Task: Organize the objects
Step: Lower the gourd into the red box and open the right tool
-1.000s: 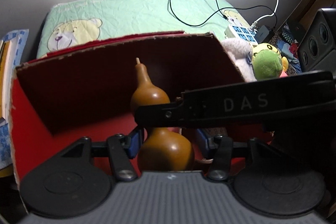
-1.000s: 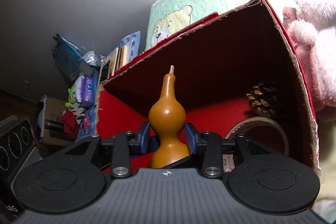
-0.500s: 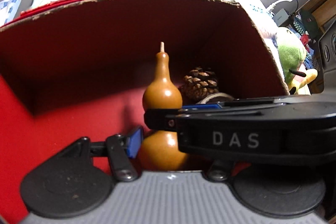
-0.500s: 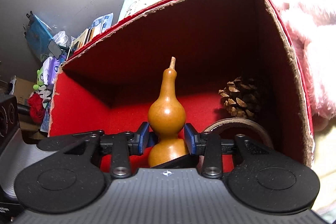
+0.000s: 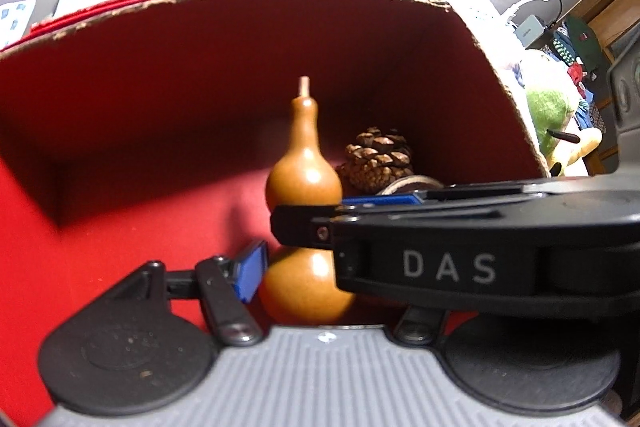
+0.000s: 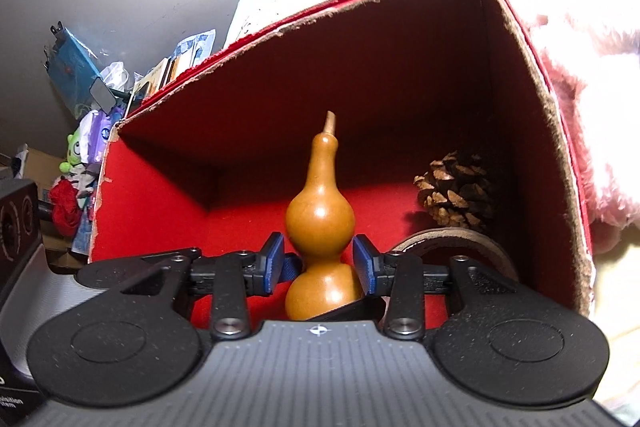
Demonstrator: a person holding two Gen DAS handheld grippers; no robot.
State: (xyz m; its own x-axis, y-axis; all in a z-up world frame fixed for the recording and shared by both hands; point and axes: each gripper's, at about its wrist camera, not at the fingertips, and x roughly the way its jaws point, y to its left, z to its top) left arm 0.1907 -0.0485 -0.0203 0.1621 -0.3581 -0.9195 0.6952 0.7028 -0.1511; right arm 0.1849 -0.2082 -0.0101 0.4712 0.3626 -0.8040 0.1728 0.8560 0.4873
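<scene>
A brown gourd stands upright inside a red box; it also shows in the left wrist view. My right gripper has its blue pads at the gourd's waist with small gaps on both sides, so it reads open. My left gripper is around the gourd's lower bulb; its left blue pad stands slightly off it, and the right gripper's black body hides its right finger.
A pine cone and a brown ring lie in the box's right corner. A pink plush sits right of the box. A green plush, cables and clutter lie outside it.
Both grippers moved the gourd down into the box. The right gripper's pads, tight on the waist before, now stand slightly apart from it.
</scene>
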